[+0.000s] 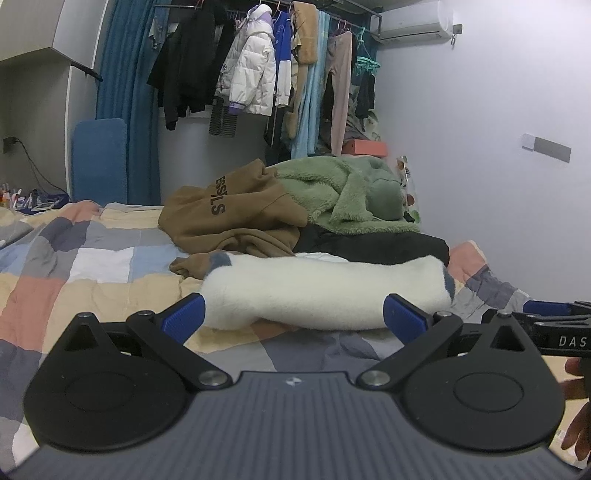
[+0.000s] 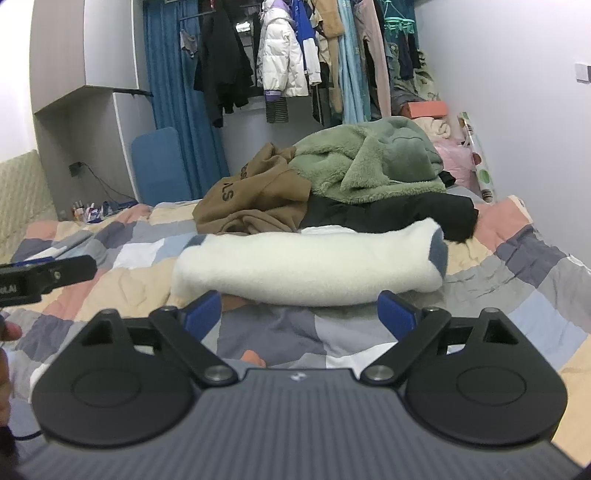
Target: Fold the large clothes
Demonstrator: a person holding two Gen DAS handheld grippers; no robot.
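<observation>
While both tools sit wide apart and grip nothing, the folded white fluffy sweater [image 1: 325, 291] lies just ahead of the left gripper [image 1: 293, 317] and right gripper [image 2: 300, 312], grey-blue at its ends.

A bedroom in a home: a bed [image 1: 92, 258] with a checked quilt lies under the tongs, and far ahead clothes [image 1: 251, 74] hang on a rail by a blue curtain [image 1: 122, 74]

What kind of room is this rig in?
Most likely a bedroom: a bed under a pastel patchwork quilt, a rail of hanging clothes, and a white wall-mounted air conditioner.
</observation>
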